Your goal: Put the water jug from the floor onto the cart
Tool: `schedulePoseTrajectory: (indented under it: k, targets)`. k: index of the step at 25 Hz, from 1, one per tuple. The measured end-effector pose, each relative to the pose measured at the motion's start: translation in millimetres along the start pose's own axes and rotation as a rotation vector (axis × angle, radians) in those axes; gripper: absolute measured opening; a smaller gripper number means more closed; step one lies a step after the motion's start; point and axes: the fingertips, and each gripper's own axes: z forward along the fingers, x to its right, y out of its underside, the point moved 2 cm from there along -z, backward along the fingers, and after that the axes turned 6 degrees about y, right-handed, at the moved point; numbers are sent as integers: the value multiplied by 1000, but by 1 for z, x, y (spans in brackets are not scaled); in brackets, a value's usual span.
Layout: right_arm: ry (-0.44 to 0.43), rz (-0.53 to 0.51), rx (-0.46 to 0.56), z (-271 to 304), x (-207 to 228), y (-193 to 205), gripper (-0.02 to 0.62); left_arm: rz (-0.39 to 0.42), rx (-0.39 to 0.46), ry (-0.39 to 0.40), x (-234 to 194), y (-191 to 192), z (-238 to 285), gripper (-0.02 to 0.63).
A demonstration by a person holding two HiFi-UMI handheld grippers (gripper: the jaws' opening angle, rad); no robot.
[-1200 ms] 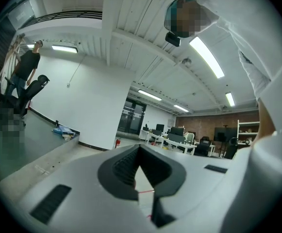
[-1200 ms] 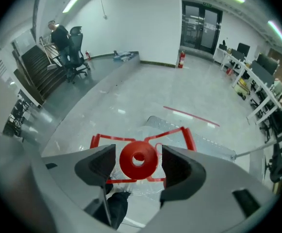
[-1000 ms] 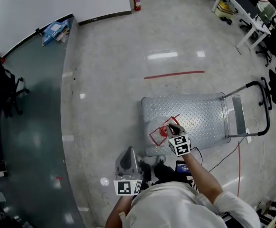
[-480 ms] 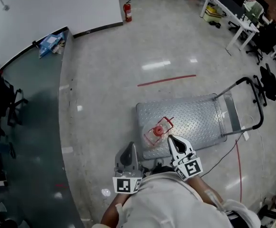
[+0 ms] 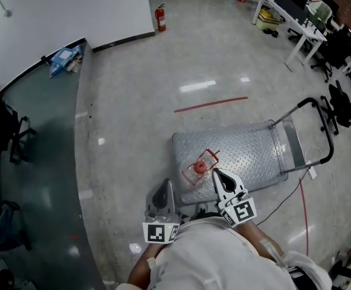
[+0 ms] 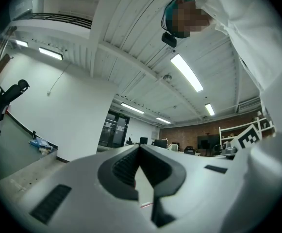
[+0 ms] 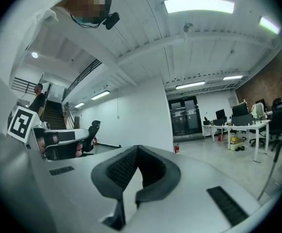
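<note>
Water jug (image 5: 196,169): clear body, red cap, red lines on it, possibly a handle. It is stood on the cart (image 5: 247,147), at the deck's near left corner.

Left gripper (image 5: 162,190), right gripper (image 5: 216,175): jaws closed together, nothing grasped.

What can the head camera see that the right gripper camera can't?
Only the head view shows the water jug standing on the cart, and the red line. Only the right gripper view shows the ceiling lights and glass doors. Both show the right gripper, shut and empty, and the fire extinguisher.
</note>
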Motion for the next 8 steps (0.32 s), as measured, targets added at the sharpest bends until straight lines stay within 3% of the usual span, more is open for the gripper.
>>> schedulePoseTrajectory:
  k: [8]
  targets:
    - [43, 9, -2, 1, 6, 3, 12, -1, -3, 2, -3, 3, -2, 3]
